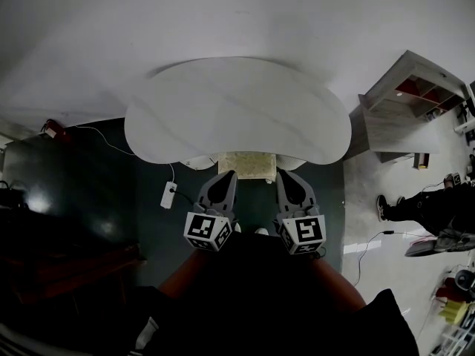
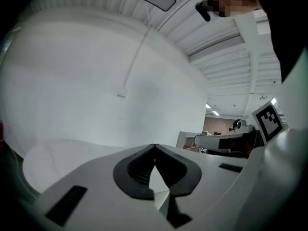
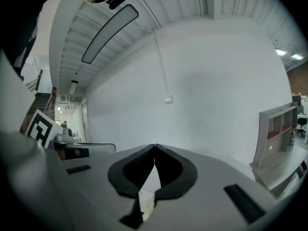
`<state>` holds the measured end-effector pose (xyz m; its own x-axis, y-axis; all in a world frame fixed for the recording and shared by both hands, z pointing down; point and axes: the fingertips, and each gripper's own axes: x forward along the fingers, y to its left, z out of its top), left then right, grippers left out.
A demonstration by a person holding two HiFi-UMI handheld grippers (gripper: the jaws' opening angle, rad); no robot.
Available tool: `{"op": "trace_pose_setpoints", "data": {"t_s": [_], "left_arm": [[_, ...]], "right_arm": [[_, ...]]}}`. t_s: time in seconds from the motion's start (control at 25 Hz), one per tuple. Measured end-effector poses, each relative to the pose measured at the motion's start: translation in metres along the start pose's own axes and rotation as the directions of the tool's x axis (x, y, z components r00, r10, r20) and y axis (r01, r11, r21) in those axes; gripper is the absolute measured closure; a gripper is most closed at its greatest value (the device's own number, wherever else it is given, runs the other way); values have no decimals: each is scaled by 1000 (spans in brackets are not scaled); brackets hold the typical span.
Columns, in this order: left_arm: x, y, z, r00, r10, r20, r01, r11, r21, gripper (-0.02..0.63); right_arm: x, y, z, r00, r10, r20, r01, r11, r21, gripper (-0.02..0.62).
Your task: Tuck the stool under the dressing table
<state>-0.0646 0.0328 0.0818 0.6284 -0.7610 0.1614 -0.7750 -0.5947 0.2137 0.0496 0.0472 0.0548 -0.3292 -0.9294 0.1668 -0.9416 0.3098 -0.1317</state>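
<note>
The white kidney-shaped dressing table (image 1: pixel 237 110) fills the middle of the head view. The stool (image 1: pixel 247 164), with a pale speckled seat, sits at the table's near edge, mostly hidden under the top. My left gripper (image 1: pixel 226 175) and right gripper (image 1: pixel 286 175) hover side by side just in front of the stool, pointing at the table and touching nothing. In the left gripper view the left gripper (image 2: pixel 154 146) has its dark pads pressed together on nothing. The right gripper (image 3: pixel 154 146) is shut the same way in its own view, with a sliver of the speckled seat (image 3: pixel 146 202) below it.
A dark green rug (image 1: pixel 74 191) lies under the table. On it lie a white power adaptor (image 1: pixel 168 194) and its cable. A grey shelf unit (image 1: pixel 404 106) stands at the right, and a person's legs (image 1: pixel 419 206) are on the pale floor beyond. A white wall stands behind the table.
</note>
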Motion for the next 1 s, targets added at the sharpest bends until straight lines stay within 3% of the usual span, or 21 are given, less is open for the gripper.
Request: {"op": "trace_pose_setpoints", "data": {"t_s": [0.32, 1.0], "left_arm": [[8, -8, 20, 999, -41, 9, 41, 997, 59, 591], [-1, -3, 23, 1000, -20, 3, 20, 999, 50, 591]], "right_arm": [[1, 12, 25, 998, -17, 58, 19, 999, -40, 558], [5, 30, 35, 996, 22, 85, -16, 998, -65, 558]]}}
